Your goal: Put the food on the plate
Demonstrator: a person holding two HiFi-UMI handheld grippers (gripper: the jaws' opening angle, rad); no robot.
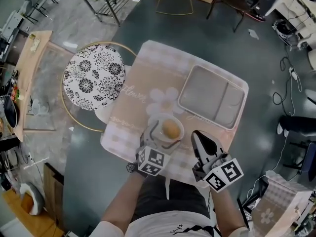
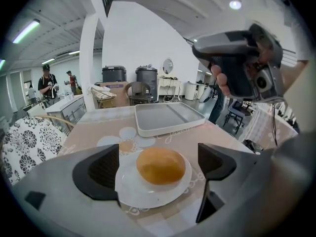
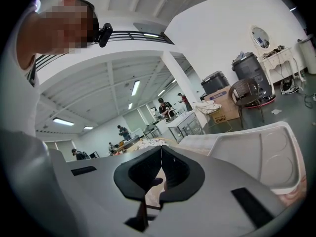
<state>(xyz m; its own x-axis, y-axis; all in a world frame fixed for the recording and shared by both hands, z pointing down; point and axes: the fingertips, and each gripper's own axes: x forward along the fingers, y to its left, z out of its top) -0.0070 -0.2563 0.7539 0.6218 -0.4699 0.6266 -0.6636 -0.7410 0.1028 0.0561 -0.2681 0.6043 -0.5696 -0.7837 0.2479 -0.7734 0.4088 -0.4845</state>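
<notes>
Bread roll point(image 1: 170, 129) sits on a small white plate point(image 1: 179, 122) close to the near edge of the bench point(image 1: 148, 73), which is covered by a pale checked cloth point(image 1: 129, 127) printed with a daisy. The left claw point(image 2: 158, 158) stands wide, its jaws flanking plate and roll without closing on either; whether they touch the rim cannot be told. Just right of the plate, the right claw point(image 1: 198, 137) is held above the near edge, tilted upward, its jaws pressed together. Farther back, toward the far right corner, a grey two-compartment tray point(image 1: 212, 95) lies flat on the cloth. Beside the bench's left edge stands a chair point(image 1: 94, 76) with a black-and-white floral seat. A person point(image 2: 48, 84) in a dark cap stands in the room beyond.
</notes>
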